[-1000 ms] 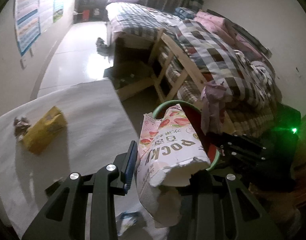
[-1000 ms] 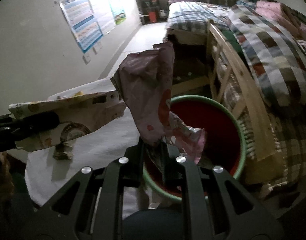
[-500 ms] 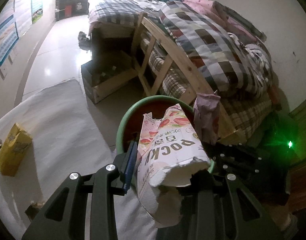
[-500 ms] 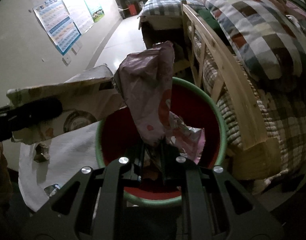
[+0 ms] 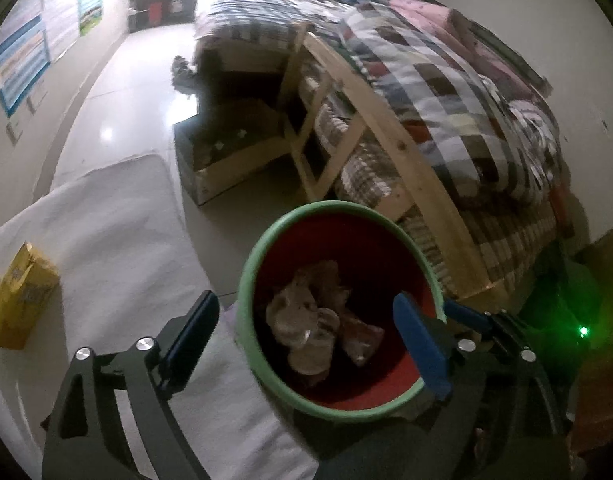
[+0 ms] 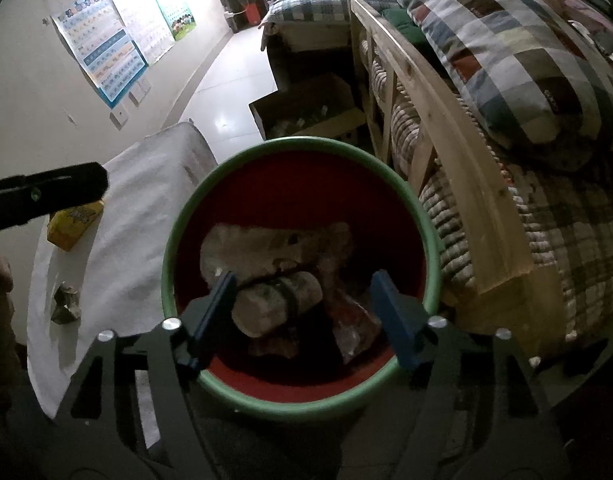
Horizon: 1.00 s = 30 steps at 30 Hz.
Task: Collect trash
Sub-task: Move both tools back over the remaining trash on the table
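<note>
I see the wooden bed (image 6: pixel 458 152) with its checked quilt (image 5: pixel 458 92) filling the right side of both views, its frame just beside the bin. To the left lies a white cloth (image 5: pixel 106 232), and between them stands the green-rimmed red bin (image 6: pixel 302 146).

My left gripper (image 5: pixel 306 328) hangs over the bin with its jaws opening, already wide apart, and nothing is between the blue pads (image 5: pixel 418 340); one finger sits outside the rim over the cloth, the other over the red interior. My right gripper (image 6: pixel 302 308) is also above the bin, jaws opening to a moderate gap and holding nothing. Below them, at the bottom of the bin, rest the crumpled snack box (image 6: pixel 274 252) and a pinkish wrapper (image 6: pixel 352 322).

On the cloth a yellow packet (image 5: pixel 22 300) lies well apart from the bin. Only the right wrist view shows a small crumpled scrap (image 6: pixel 66 304) near the cloth's front edge, and the black left finger crossing above the packet. Only the left wrist view shows a green light (image 5: pixel 583 331) beside the bed.
</note>
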Motion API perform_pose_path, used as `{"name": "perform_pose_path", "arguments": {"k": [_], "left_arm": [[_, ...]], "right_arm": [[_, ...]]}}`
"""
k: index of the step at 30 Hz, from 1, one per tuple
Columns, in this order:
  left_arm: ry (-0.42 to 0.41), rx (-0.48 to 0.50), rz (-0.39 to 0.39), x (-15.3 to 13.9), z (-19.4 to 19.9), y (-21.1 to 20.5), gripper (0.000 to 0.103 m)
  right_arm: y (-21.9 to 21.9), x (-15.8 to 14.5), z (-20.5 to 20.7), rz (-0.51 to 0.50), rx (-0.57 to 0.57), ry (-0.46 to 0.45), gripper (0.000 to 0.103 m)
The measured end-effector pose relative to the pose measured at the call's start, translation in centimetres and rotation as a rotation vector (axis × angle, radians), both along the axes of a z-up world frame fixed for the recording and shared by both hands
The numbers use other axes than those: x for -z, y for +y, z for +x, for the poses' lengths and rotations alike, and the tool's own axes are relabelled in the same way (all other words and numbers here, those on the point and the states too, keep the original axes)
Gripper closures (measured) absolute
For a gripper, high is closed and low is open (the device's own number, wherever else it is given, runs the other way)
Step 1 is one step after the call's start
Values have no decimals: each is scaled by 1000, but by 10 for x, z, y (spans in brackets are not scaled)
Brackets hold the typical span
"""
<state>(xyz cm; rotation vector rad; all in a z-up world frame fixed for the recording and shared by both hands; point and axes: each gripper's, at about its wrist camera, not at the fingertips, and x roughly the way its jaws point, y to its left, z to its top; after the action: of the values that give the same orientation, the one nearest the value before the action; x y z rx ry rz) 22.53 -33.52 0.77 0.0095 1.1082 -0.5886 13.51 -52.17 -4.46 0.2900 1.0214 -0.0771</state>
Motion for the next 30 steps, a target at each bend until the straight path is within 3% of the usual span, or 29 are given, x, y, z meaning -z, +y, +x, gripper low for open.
{"name": "perform_pose_path", "arguments": {"k": [4,13,30], "left_arm": [[-10,-61,-8,-5,-1,27,8],[-27,-140,17,-13,-25,97,8],[-38,-384,8,-15,-68,278,8]], "right_arm": [[11,-6,-4,-1,-13,-9,24],[62,-28,-10,-12,-80,-37,7],[206,-33,-25,-15,-309,-8,6]]}}
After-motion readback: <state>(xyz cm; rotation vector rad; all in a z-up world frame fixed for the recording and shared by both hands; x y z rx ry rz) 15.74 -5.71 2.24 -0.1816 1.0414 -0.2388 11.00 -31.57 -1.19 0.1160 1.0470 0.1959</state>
